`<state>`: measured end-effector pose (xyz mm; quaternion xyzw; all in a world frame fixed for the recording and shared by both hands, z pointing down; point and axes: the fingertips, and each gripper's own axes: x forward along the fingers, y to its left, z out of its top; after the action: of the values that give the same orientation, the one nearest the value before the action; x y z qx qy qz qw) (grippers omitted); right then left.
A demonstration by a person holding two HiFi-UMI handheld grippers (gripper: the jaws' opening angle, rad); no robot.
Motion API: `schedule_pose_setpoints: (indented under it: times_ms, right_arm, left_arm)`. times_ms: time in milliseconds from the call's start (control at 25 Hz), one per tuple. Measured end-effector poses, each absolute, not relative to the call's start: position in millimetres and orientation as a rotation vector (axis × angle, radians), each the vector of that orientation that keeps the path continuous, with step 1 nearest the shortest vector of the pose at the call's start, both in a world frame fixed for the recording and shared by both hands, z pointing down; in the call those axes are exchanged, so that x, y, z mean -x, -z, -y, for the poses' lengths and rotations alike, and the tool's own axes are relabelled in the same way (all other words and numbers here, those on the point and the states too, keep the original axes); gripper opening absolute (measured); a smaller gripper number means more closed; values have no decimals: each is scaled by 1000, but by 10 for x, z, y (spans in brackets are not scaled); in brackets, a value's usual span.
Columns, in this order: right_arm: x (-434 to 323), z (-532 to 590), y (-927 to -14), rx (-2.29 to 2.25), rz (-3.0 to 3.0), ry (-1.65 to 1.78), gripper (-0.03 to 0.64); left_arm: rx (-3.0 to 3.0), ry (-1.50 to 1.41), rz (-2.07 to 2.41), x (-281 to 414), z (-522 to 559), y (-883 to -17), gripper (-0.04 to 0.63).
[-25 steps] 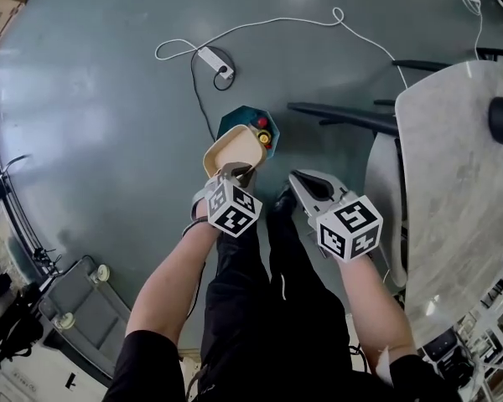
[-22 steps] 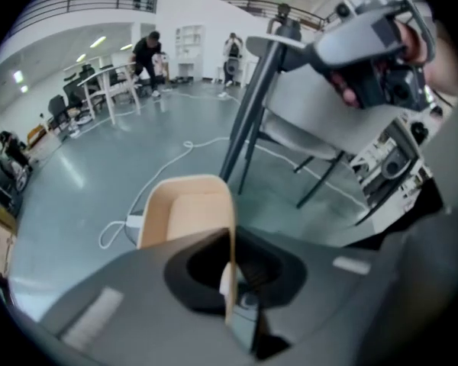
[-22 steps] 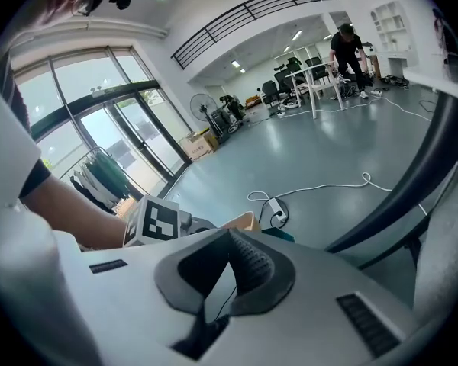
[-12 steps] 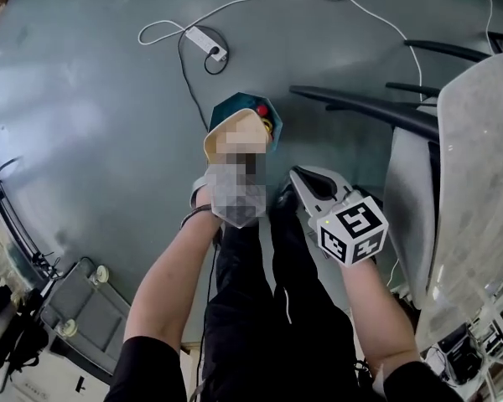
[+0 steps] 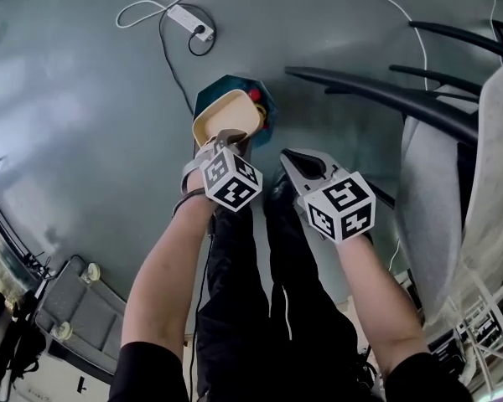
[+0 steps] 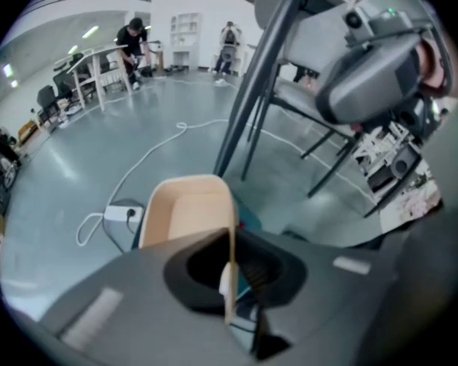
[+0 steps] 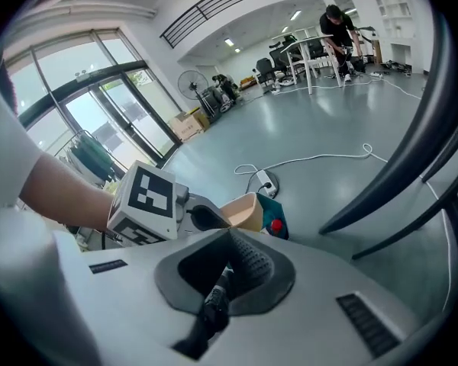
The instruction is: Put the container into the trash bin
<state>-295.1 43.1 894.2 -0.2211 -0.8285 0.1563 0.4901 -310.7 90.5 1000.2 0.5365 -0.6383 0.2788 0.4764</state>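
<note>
The left tool (image 5: 229,141) is clenched on the container (image 5: 226,115), a beige open box. In the left gripper view its two jaws press one thin side wall of the container (image 6: 187,212) between them, so the box stands out in front of the left tool (image 6: 229,277) with its opening towards the camera. In the head view the container hangs directly over the trash bin (image 5: 206,100), a small teal bin that stands on the grey floor (image 5: 84,124). The box covers most of the bin's mouth, and I cannot tell if it touches the rim. A red item (image 5: 254,95) lies inside the bin at its far edge, just beside the container. The right tool (image 5: 288,161) is near the left one, on the right side of the bin, and it is clenched on nothing: in the right gripper view the jaws of this tool (image 7: 226,273) meet with no thing between them. Beyond the bin a white power strip (image 5: 190,21) with a white cable (image 5: 142,7) lies on the floor, and black chair legs (image 5: 377,95) pass to the right.
</note>
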Motion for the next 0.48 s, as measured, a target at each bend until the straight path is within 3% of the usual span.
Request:
schedule_pose_setpoints:
  times_ms: [80,120,160,200,480]
  right_arm:
    - [2921,-437,-8985,540,2007,-383,-6]
    - [2910,-444,-9000,542,2006,-387,-6]
    - [2901,-453,-9007,542,2005,-392,-6]
    - [2890,-464,-9002,542,2005,-399,-5]
    - [2860,-534,-8510,556,2015,-420,-5]
  left_arm:
    - [-1328,-651,1519,3070,-861,-10092,32]
    - [-1336,-626,1488,3032,-848,-10126,72]
    - [-1335,-603,1466,2998,-846,-10146,204]
    - [-1324,-581,1466,2979,-856,-10142,250]
    - [-1198,-361,1614,3004,-1062,-9523,220]
